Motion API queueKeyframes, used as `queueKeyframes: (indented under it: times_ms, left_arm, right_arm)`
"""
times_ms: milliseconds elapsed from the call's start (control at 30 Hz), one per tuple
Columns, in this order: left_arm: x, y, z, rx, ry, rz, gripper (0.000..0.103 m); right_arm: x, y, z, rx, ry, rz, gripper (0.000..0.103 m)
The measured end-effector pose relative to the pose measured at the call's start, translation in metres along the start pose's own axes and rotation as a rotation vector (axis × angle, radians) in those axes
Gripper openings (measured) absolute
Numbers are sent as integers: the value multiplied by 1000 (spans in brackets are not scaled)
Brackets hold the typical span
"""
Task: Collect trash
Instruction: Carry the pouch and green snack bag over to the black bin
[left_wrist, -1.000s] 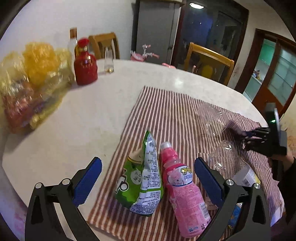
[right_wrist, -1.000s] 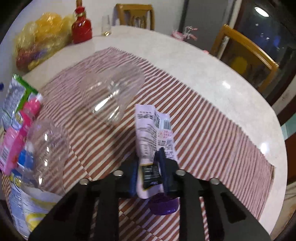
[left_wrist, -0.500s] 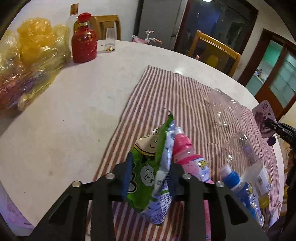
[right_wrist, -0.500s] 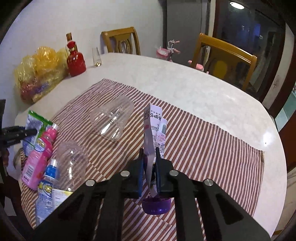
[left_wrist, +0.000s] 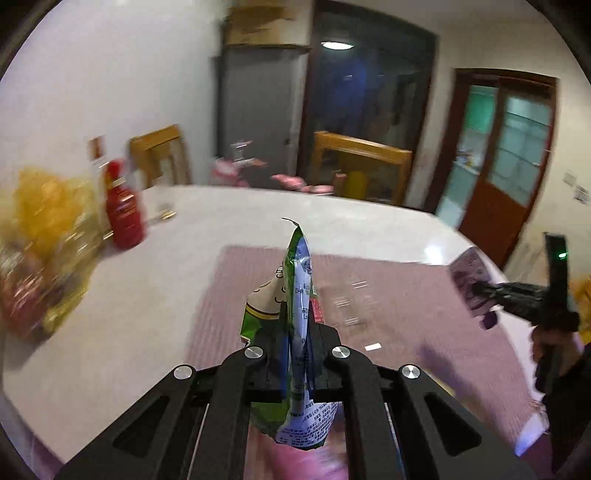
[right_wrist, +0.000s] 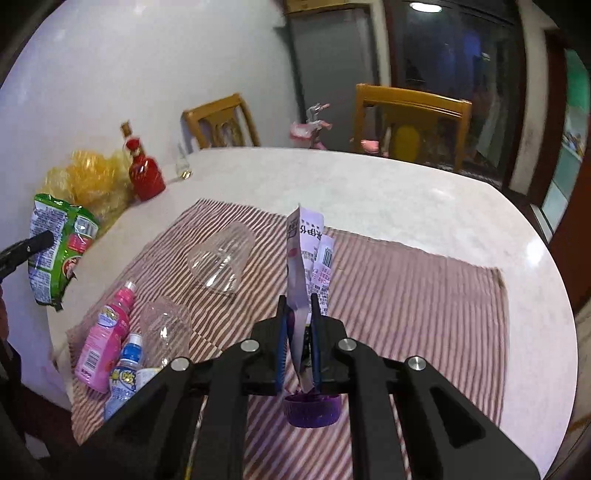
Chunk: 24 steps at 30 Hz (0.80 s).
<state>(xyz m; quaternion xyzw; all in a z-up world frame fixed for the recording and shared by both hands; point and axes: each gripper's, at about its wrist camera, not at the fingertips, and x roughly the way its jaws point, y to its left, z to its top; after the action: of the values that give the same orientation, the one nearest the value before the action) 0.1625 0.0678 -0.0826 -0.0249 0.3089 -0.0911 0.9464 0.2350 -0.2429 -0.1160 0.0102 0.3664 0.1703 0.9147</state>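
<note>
I see the round white bench (right_wrist: 424, 206) with the striped cloth (right_wrist: 406, 288) across it. On the cloth lie two clear cups (right_wrist: 221, 258), a pink bottle (right_wrist: 105, 332) and a blue-capped bottle (right_wrist: 123, 376). My left tool (left_wrist: 295, 343) has just closed its jaws flat on the green snack bag (left_wrist: 291, 295), held clear above the cloth. My right tool (right_wrist: 297, 332) is clamped on the white pouch (right_wrist: 306, 254), its purple cap (right_wrist: 312, 408) hanging below the jaws
</note>
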Motion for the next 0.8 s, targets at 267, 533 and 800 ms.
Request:
queueKeyframes:
  times_ms: [267, 533, 800]
  left_arm:
    - [27, -166, 23, 220, -17, -353, 6]
    - [37, -329, -4, 355, 50, -651, 6]
    - [34, -430, -48, 497, 123, -767, 6]
  right_arm:
    - [-147, -108, -86, 230, -97, -351, 11]
    - [-250, -231, -248, 612, -12, -667, 11]
    - [-231, -287, -323, 812, 70, -709, 14]
